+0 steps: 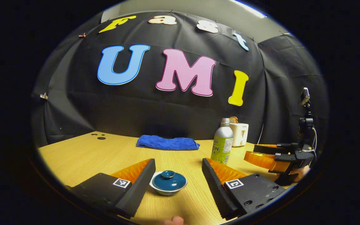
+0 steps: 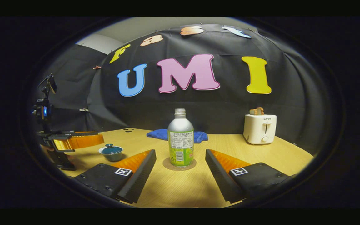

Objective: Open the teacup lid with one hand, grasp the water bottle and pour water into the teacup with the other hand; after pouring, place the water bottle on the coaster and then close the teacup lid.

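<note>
Teacup's round blue ceramic lid (image 1: 169, 180) sits between the left gripper (image 1: 177, 178)'s spread jaws; pinch its knob squarely.

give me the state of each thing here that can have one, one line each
teacup: lid on, closed, on the table
water bottle: upright on the coaster, no cap on its neck
left gripper: open, fingers either side of the teacup, not touching
right gripper: open, bottle ahead between the fingers
toaster: bread sticking out of the top
blue towel: folded, lying flat
</note>
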`<state>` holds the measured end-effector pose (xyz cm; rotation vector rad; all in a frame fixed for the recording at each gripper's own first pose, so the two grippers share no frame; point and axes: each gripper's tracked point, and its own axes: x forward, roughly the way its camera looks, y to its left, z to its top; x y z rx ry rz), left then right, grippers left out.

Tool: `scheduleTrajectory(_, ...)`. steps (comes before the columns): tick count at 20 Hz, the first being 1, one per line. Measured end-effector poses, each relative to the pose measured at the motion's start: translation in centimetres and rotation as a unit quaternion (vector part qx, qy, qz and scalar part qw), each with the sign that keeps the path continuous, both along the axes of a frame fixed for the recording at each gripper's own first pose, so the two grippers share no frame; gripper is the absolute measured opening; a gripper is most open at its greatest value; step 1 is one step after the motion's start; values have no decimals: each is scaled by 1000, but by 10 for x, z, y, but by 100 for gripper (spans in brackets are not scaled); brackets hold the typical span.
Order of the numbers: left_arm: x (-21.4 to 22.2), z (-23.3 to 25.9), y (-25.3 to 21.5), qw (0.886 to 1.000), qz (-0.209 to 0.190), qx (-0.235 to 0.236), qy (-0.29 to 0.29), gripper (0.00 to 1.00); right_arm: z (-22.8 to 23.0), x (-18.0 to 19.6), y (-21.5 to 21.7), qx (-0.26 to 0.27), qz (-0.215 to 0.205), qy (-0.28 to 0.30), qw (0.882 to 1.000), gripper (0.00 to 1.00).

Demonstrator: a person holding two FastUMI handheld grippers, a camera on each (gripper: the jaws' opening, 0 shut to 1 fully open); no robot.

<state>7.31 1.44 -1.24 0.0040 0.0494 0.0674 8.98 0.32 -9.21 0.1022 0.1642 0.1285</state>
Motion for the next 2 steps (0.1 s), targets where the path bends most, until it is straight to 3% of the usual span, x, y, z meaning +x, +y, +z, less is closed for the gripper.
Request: scheduleTrajectory(2,2,-5,-4,1000,-2,10,8,94,0,0,0,0,0,0,1000,98)
